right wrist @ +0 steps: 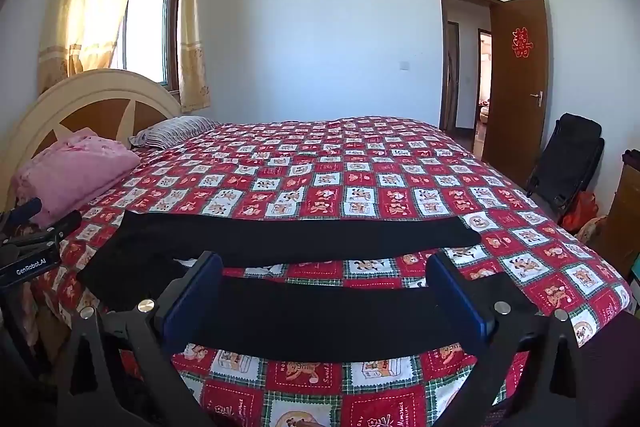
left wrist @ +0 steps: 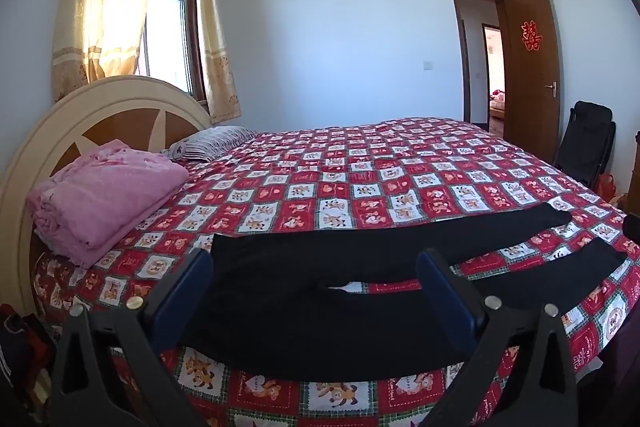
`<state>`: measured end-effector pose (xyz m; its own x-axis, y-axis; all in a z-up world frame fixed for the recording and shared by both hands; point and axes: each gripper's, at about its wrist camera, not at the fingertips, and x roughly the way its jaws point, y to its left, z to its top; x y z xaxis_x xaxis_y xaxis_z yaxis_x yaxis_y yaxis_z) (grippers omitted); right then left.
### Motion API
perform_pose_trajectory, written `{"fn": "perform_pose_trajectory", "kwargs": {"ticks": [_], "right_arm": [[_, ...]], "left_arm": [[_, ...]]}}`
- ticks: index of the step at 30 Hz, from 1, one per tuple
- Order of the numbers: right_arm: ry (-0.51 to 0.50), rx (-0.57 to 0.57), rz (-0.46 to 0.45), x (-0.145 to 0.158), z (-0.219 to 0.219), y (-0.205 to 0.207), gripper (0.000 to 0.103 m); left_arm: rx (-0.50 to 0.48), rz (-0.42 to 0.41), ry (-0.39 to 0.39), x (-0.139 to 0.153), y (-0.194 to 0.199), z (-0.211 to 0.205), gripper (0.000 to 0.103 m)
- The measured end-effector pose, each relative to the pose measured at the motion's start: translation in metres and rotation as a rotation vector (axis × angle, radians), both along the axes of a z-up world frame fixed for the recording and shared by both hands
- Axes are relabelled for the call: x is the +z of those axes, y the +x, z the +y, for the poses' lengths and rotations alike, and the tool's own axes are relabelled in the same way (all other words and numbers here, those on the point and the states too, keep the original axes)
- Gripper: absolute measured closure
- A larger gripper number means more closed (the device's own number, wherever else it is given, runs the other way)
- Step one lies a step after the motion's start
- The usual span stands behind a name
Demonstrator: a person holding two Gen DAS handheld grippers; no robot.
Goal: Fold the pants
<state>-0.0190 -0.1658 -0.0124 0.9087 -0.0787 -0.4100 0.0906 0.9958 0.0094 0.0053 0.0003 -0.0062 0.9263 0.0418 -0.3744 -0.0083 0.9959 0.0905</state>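
Both claws [left wrist: 316, 271] [right wrist: 326, 275] wide above pants [left wrist: 320, 307]

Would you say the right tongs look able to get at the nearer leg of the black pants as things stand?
Probably yes. The right tongs stand open, tilted down over the nearer leg of the black pants, which lies flat on the bedspread with nothing on it. The left tongs are off to the side.

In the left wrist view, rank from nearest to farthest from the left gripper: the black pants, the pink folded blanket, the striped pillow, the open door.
From the left gripper, open above the bed's near edge:
1. Black pants, directly ahead, spread flat.
2. Pink folded blanket, left, by the headboard.
3. Striped pillow, behind the blanket.
4. Open door, far right.
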Motion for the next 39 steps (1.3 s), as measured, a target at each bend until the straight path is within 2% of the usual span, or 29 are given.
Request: {"fn": "perform_pose_trajectory", "kwargs": {"ticks": [39], "right_arm": [[-0.006,0.019,0.023,-0.0075,0.0055,0.0053,0.001]], "left_arm": [[0.001,0.018,-0.002,-0.0065,0.0032,0.0002,0.000]]}}
